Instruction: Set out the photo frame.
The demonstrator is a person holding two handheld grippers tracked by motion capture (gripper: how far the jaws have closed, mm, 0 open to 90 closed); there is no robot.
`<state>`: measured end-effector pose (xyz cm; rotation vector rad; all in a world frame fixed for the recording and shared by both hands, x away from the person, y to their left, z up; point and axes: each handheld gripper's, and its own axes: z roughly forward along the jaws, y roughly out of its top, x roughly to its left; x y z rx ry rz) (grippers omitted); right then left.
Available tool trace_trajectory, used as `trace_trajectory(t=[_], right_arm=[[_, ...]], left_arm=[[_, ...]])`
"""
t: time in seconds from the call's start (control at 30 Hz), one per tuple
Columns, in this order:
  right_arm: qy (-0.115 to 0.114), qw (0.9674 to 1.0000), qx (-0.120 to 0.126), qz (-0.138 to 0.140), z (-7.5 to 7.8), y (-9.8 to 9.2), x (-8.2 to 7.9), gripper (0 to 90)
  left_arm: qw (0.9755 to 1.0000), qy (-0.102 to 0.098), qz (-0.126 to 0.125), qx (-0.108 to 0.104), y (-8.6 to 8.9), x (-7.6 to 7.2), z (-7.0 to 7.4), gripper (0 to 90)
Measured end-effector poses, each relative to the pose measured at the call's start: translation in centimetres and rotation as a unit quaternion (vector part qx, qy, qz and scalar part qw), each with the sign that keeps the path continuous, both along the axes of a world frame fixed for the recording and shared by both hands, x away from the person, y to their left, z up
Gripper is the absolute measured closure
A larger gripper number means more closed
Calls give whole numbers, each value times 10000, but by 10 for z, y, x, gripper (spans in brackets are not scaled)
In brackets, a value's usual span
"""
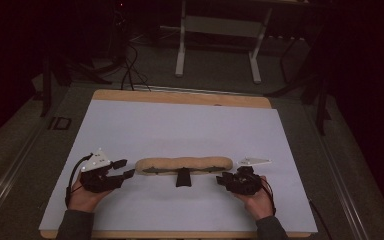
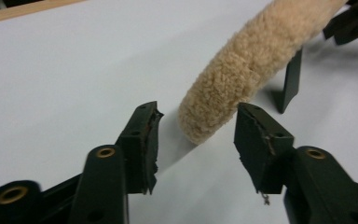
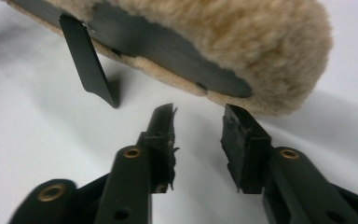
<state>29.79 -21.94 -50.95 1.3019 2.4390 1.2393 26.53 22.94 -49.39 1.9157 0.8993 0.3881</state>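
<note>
Where the high view looks down on the white-covered worktop (image 1: 180, 130), a long tan fleece pad (image 1: 182, 163) lies crosswise near the person's edge, with a dark plate along its near side and a black strap tab (image 1: 183, 178) hanging from the middle; the left gripper (image 1: 122, 168) sits just off the pad's left end and the right gripper (image 1: 224, 179) just off its right end, each borne by a hand coming from the bottom; nothing is lifted, so the work looks barely begun

Seen from the left gripper view, the left gripper (image 2: 196, 135) stands with its jaws parted and the rounded end of the fleece pad (image 2: 242, 70) reaching between their tips; the pads press on nothing, so it is released, and the pad rests on the worktop (image 2: 74, 70)

As the right gripper view has it, the right gripper (image 3: 198, 135) also stands parted and empty, its tips just short of the pad's fluffy end (image 3: 242, 42) and the dark plate (image 3: 168, 51) along it; the strap tab (image 3: 88, 65) droops to the sheet at the left; by my judgement, closing on both ends and raising the pad is all still to do
</note>
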Motion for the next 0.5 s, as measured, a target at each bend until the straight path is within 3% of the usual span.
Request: trace_trajectory(t=[0.1,0.13,0.23,0.27,0.33,0.5], right_arm=[[-29,10000,-50,19,0,2,-1,714],[-106,9999,-69,5,1,4,-2,771],[-215,9997,-106,7,3,6,-4,812],[-328,9993,-154,30,4,7,-5,835],[-429,9988,-220,0,4,8,-7,867],[-588,9978,-252,-161,6,9,-8,900]], left_arm=[[9999,-12,105,-135,7,0,1,545],[9994,-38,219,-275,10,1,2,552],[9990,-44,321,-322,12,2,3,575],[9971,-57,592,-469,14,3,4,601],[9961,-66,692,-545,14,4,4,619],[9957,-117,849,-351,3,8,3,678]])
